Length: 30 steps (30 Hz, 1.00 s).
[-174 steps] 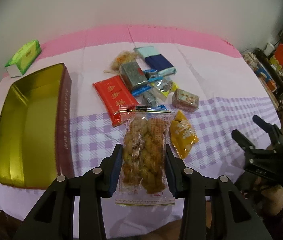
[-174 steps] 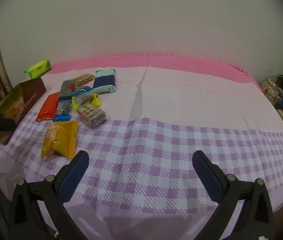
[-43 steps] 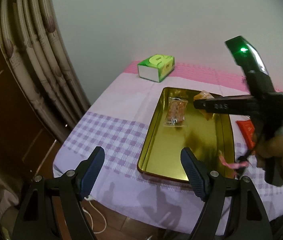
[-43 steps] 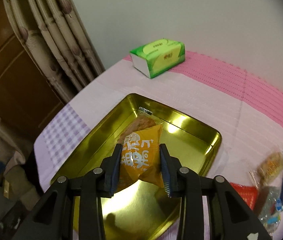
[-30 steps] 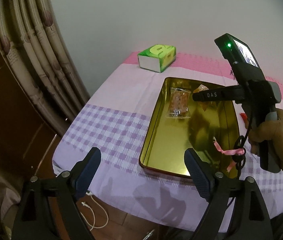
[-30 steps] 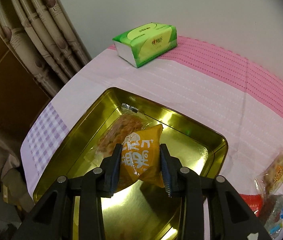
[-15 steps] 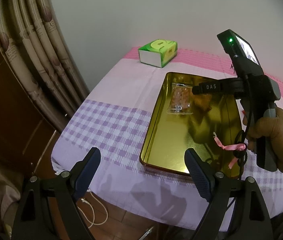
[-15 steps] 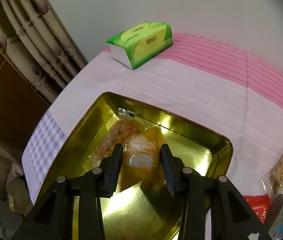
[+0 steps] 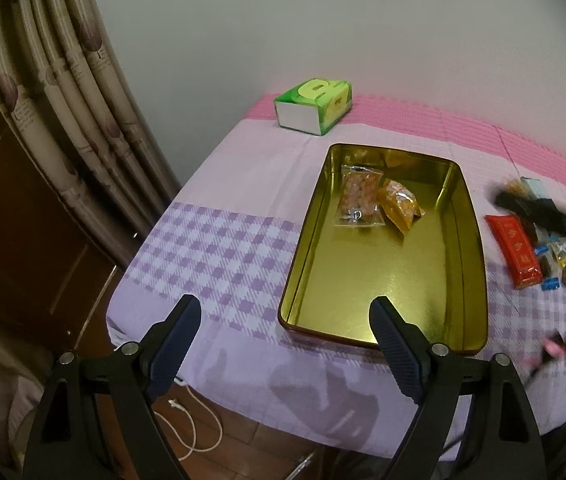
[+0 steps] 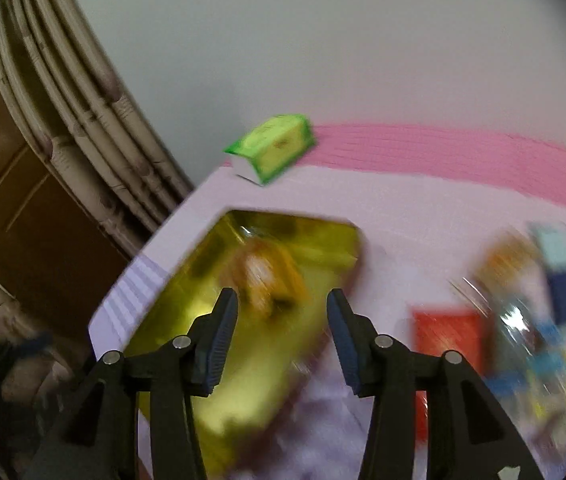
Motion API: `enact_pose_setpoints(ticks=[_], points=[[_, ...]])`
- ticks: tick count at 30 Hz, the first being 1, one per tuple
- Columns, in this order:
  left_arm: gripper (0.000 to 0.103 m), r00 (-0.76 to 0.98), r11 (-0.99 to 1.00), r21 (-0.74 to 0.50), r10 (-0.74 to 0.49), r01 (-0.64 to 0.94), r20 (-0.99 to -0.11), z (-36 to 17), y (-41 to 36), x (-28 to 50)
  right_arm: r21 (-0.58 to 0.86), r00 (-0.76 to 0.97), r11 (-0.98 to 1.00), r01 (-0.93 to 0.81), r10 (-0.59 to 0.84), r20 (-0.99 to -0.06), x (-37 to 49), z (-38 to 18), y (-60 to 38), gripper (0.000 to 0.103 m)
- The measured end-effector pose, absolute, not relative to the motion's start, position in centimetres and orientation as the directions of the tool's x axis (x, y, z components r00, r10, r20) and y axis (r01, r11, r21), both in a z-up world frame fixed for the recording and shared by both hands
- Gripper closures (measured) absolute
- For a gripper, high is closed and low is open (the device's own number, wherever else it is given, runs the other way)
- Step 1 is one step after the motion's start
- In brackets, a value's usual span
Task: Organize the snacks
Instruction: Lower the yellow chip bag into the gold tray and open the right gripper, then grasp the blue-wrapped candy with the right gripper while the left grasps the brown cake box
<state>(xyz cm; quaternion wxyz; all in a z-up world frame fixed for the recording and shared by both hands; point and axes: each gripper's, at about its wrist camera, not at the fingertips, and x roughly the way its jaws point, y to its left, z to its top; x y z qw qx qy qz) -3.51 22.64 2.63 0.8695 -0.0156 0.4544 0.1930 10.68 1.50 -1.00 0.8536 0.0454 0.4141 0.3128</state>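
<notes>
A gold tin (image 9: 387,296) lies on the purple checked tablecloth. Inside at its far end lie a clear bag of twisted snacks (image 9: 359,200) and a yellow snack packet (image 9: 399,209). My left gripper (image 9: 285,350) is open and empty, held back at the table's near edge. My right gripper (image 10: 282,340) is open and empty above the tin (image 10: 219,320); its view is blurred by motion. A red packet (image 9: 517,250) and several small snacks (image 9: 559,260) lie right of the tin.
A green tissue box (image 9: 315,105) stands at the far corner of the table by the wall. Curtains (image 9: 63,92) and a wooden door are on the left. A white cable (image 9: 187,440) lies on the floor below the table edge.
My right gripper has opened, dropped the yellow packet into the tin beside the twisted snacks, and swung away to the right. My left gripper has stayed open and nearly still.
</notes>
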Motion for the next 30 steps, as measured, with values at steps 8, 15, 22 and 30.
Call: enact_pose_setpoints(ticks=[8, 15, 22, 30], points=[[0.017, 0.521, 0.926, 0.179, 0.339, -0.333, -0.783, 3.0, 21.5, -3.6, 0.235, 0.483, 0.896, -0.378, 0.407, -0.775, 7.5, -4.1, -7.6, 0.057], [0.015, 0.529, 0.923, 0.215, 0.362, -0.319, -0.768, 3.1, 20.6, -3.6, 0.203, 0.469, 0.913, -0.353, 0.360, -0.806, 10.1, -6.3, -8.5, 0.057], [0.014, 0.527, 0.924, 0.217, 0.361, -0.316, -0.769, 3.0, 20.6, -3.5, 0.177, 0.442, 0.917, -0.356, 0.333, -0.833, 12.7, -7.3, -8.8, 0.063], [0.014, 0.529, 0.921, 0.231, 0.371, -0.312, -0.763, 2.9, 20.4, -3.4, 0.075, 0.452, 0.914, -0.399, 0.268, -0.851, 11.9, -7.3, -7.8, 0.081]])
